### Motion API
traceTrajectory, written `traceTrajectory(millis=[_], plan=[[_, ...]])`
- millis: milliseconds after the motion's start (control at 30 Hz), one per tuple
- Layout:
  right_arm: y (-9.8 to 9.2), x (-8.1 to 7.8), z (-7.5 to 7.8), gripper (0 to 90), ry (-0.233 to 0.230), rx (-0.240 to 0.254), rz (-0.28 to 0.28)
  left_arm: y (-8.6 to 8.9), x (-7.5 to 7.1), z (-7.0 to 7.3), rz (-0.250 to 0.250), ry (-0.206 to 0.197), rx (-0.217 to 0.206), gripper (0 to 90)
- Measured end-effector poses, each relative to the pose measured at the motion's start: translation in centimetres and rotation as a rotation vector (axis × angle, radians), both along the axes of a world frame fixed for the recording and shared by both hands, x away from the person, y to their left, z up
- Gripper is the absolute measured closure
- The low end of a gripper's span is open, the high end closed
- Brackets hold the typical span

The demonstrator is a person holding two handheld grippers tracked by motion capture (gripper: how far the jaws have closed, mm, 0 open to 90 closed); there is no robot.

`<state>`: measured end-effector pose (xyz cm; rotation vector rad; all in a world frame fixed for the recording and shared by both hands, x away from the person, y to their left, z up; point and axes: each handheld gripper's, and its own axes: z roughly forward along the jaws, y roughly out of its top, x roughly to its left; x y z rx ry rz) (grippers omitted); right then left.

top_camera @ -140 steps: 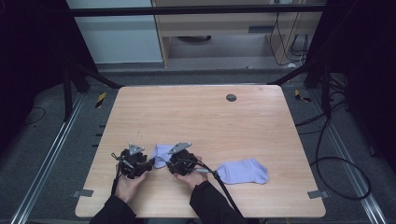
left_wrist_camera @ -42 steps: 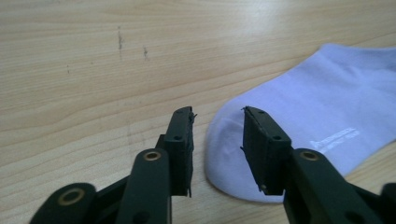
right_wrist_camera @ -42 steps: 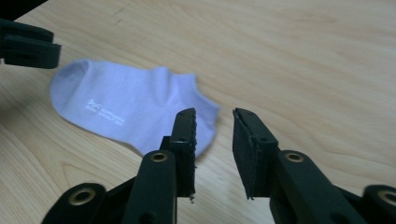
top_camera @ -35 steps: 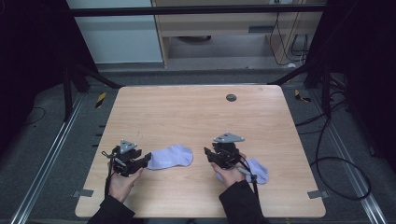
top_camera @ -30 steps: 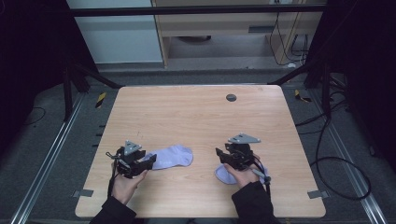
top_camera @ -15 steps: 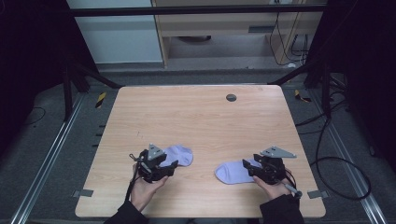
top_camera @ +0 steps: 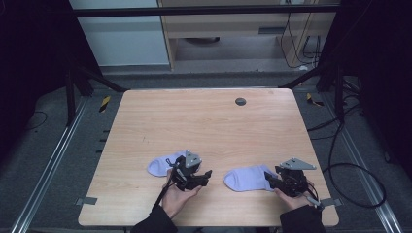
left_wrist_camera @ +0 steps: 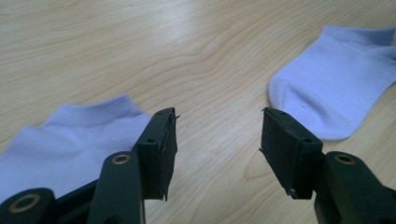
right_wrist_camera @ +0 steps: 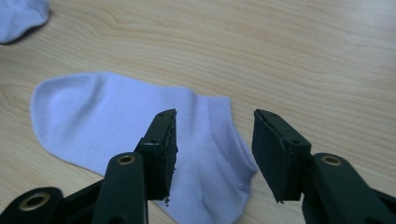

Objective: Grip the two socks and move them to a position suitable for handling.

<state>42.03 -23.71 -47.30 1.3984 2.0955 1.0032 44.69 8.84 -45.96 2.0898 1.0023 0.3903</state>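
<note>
Both hands slid rightward since earlier, left gripper (top_camera: 208, 173) low over table (top_camera: 204, 121), jaws apart, empty, beside left sock (top_camera: 163, 165), right gripper (top_camera: 268, 178) just closing slightly, jaws unclenched over right sock (top_camera: 245, 178) cuff.

A fixed overhead camera looks forward and down across the wooden tabletop (top_camera: 209, 121) from the person's side, far enough back to take in the floor around it. A camera riding on the left tool (left_wrist_camera: 217, 135) skims low and close over the wood between two lavender socks. Its twin on the right tool (right_wrist_camera: 214, 135) looks closely down on the right sock (right_wrist_camera: 130, 135). All three views share that sock, and the left sock (top_camera: 163, 165) too.
</note>
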Motion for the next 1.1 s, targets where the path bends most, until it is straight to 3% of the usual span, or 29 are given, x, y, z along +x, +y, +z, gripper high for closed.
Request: traceTrajectory(millis=[300, 700, 867, 1000, 1100], plan=[[-0.9, 0.3, -0.9, 56.0, 0.037, -0.025, -0.010, -3.4, 0.2, -1.0, -0.049, 0.014, 0.018, 46.8], [-1.5, 0.8, -2.0, 64.0, 0.082, -0.041, -0.019, -5.4, 0.5, -2.6, -0.087, 0.054, 0.043, 56.3], [-1.4, 0.9, -2.2, 70.9, 0.105, -0.049, -0.010, -5.9, 0.6, -3.0, -0.085, 0.071, 0.057, 63.8], [-1.3, 0.9, -2.2, 81.3, 0.115, -0.040, 0.000, -6.1, 0.6, -3.2, -0.082, 0.088, 0.066, 72.4], [-1.2, 0.9, -2.0, 85.9, 0.113, -0.063, -0.003, -6.2, 0.7, -3.3, -0.079, 0.096, 0.063, 78.5]])
